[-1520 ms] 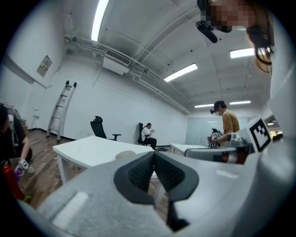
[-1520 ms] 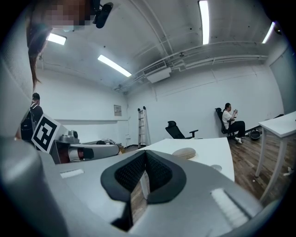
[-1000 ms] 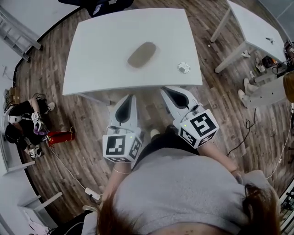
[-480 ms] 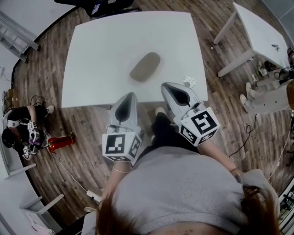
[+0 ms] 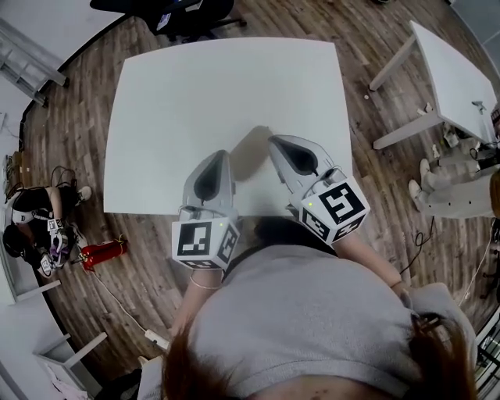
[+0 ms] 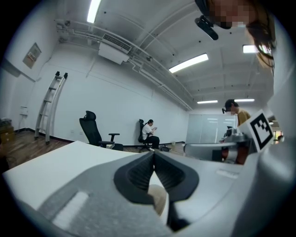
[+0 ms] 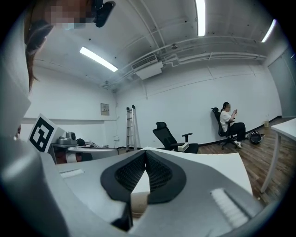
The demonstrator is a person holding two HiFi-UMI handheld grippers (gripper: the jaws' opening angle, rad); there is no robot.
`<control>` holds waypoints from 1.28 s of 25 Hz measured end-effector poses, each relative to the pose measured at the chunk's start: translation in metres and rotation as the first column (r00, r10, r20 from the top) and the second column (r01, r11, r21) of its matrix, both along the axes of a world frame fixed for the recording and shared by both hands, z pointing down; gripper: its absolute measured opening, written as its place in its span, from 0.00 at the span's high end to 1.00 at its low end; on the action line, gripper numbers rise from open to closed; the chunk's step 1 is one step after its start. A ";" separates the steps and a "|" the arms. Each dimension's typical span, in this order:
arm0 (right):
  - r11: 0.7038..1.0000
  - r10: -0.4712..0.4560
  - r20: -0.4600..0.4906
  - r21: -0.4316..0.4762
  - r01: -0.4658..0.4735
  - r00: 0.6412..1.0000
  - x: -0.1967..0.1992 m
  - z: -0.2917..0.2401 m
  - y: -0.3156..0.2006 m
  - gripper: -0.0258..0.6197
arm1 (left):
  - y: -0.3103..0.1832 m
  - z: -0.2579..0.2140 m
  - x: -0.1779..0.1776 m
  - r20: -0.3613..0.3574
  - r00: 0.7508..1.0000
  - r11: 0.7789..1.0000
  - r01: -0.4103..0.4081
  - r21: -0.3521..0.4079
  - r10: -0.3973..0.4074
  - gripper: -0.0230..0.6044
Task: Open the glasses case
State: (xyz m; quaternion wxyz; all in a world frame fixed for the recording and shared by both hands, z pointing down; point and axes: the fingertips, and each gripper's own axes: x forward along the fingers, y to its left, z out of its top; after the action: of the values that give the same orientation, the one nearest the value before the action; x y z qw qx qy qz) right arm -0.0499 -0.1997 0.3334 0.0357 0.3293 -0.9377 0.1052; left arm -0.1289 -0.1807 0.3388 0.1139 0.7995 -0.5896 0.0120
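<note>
The white table point(image 5: 195, 94) fills the middle of the head view. My left gripper point(image 5: 221, 155) and right gripper point(image 5: 273, 141) reach side by side over its near edge, both shut and empty. Between their tips lies a dim taupe patch, the glasses case point(image 5: 250, 150), mostly hidden by the gripper bodies. In the left gripper view the shut left gripper point(image 6: 154, 152) has a tan piece of the case point(image 6: 158, 200) showing below its pads. The right gripper view shows the same: the right gripper point(image 7: 145, 152) is shut, with the case point(image 7: 138, 202) low behind it.
A second white table point(image 5: 457, 78) stands at the right, a black office chair point(image 5: 187, 12) beyond the far edge. A person point(image 5: 35, 226) sits on the floor at the left by a red extinguisher point(image 5: 101, 251). A ladder point(image 6: 48, 111) leans on the far wall.
Both grippers have moved forward from in front of the table's near edge to over the tabletop, up to the case. The case, earlier in plain view, is now mostly covered. Jaws stayed shut.
</note>
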 end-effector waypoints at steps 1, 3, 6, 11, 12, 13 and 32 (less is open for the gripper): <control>1.000 -0.009 0.002 -0.001 0.009 1.000 0.000 0.000 -0.007 0.95 | -0.007 0.000 0.000 -0.002 1.000 1.000 0.006 -0.001 -0.006 0.96; 1.000 -0.022 0.007 -0.008 0.022 1.000 0.000 0.000 -0.020 0.95 | -0.020 0.002 0.002 -0.002 1.000 1.000 0.017 -0.006 -0.017 0.96; 0.999 -0.037 0.009 -0.017 0.037 0.999 -0.001 0.002 -0.034 0.95 | -0.035 0.006 0.005 0.005 1.000 1.000 0.019 -0.023 -0.019 0.96; 0.999 -0.033 0.005 -0.039 0.033 0.999 -0.006 0.006 -0.045 0.95 | -0.049 0.011 0.002 0.006 1.000 0.999 -0.003 -0.047 0.003 0.96; 0.999 -0.027 0.002 -0.041 0.027 1.000 -0.007 0.007 -0.048 0.95 | -0.051 0.012 0.000 0.010 1.000 0.999 -0.009 -0.050 0.010 0.96; 0.999 -0.020 0.000 -0.043 0.020 1.000 -0.007 0.008 -0.051 0.95 | -0.054 0.013 0.000 0.016 1.000 0.998 -0.020 -0.054 0.021 0.96; 0.993 0.039 0.039 -0.110 -0.035 0.998 -0.007 0.018 -0.058 0.95 | -0.083 0.147 0.018 -0.062 0.872 0.667 -0.415 -0.619 0.485 0.39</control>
State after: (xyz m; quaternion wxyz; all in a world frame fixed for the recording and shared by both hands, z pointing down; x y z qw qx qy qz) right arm -0.0565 -0.2577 0.3511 0.0325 0.3420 -0.9248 0.1635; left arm -0.1113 -0.2632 0.4861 0.3289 0.8364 -0.3423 0.2739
